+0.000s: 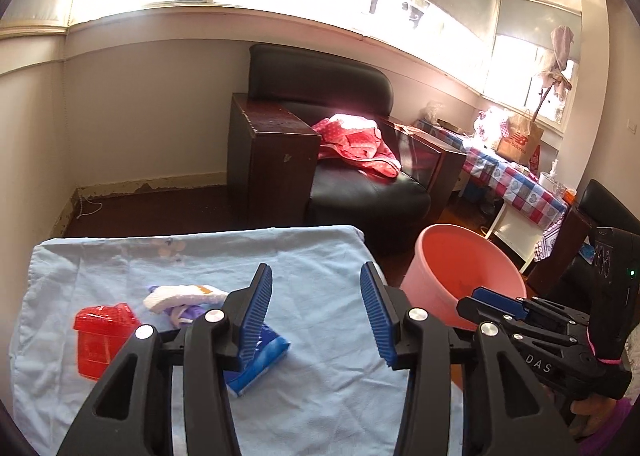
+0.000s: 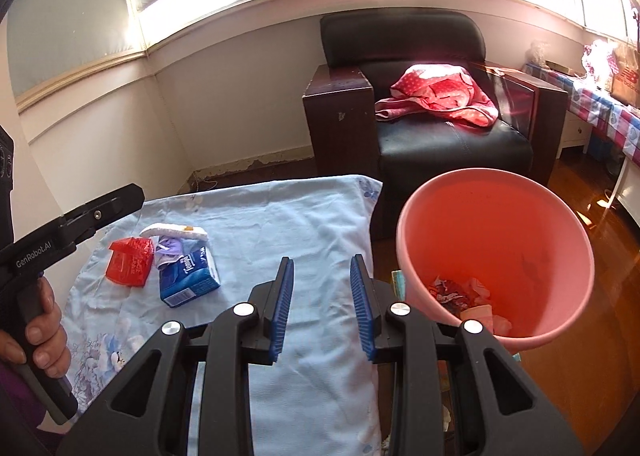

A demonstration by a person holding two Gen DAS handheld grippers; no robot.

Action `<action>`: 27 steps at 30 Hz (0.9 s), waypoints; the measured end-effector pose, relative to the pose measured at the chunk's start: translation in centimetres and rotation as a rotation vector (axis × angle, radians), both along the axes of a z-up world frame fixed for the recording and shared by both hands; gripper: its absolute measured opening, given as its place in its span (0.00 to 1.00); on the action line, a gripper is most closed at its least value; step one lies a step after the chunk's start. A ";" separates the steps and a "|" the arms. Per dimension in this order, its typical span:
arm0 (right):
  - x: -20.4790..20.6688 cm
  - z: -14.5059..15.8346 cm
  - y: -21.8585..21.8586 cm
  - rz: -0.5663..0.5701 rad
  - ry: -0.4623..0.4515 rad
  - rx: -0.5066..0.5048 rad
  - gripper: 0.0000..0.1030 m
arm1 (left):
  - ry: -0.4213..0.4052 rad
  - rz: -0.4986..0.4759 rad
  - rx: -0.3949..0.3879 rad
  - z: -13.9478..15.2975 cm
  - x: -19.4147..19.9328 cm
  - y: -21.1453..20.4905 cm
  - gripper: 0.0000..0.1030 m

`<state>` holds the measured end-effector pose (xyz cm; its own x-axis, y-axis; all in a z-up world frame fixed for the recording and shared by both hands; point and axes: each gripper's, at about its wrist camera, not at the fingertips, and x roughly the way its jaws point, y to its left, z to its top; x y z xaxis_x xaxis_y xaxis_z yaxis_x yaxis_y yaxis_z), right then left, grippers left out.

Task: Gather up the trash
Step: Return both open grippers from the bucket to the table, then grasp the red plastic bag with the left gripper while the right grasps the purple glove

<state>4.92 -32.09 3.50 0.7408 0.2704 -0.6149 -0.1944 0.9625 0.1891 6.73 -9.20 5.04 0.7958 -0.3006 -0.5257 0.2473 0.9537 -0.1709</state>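
Both grippers fill the foreground of their own views. My left gripper [image 1: 316, 314] has its blue ribbed pads spread wide with nothing between them; my right gripper [image 2: 322, 306] stands parted more narrowly, also with nothing between its pads.

Largest item under them: pale blue cloth [image 2: 280, 232] covering the table, flower print at its near left corner. Just beside its right edge, on the wooden floor, sits a round pink plastic bucket [image 2: 404, 240]. I see crumpled red and white wrappers [image 2: 460, 290] lying at its bottom. The bucket is right of and beyond the right gripper's tips, apart from them.

Remaining trash lies clustered on the cloth, left of both grippers:
- blue rectangular tissue pack [image 2: 190, 276], partly hidden behind the left gripper's left pad in the left wrist view; contact I cannot tell.
- red translucent plastic box [image 2: 130, 262], just left of the pack.
- white fuzzy slipper-shaped piece [image 2: 174, 232] behind them, over a crumpled lilac scrap [image 2: 170, 250].

A hand [image 2: 38, 332] grips the left gripper's handle at far left.
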 end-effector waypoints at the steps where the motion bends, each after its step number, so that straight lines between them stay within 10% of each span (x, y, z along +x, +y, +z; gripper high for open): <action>1: 0.1 -0.1 0.7 0.018 0.004 -0.003 0.29 | -0.002 0.021 0.007 -0.1 -0.4 0.9 0.45; 18: 2.1 -2.7 10.6 0.281 0.119 -0.012 0.34 | 0.159 0.373 0.066 -6.4 -1.4 14.2 0.45; 27: 2.8 -2.7 12.2 0.337 0.124 -0.019 0.34 | 0.323 0.401 -0.035 -10.7 1.5 16.8 0.45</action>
<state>7.76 -19.92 0.82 0.5318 0.4746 -0.7013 -0.4780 0.8519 0.2140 8.21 7.57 -5.62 0.6510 -0.0273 -0.7586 -0.2068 0.9552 -0.2118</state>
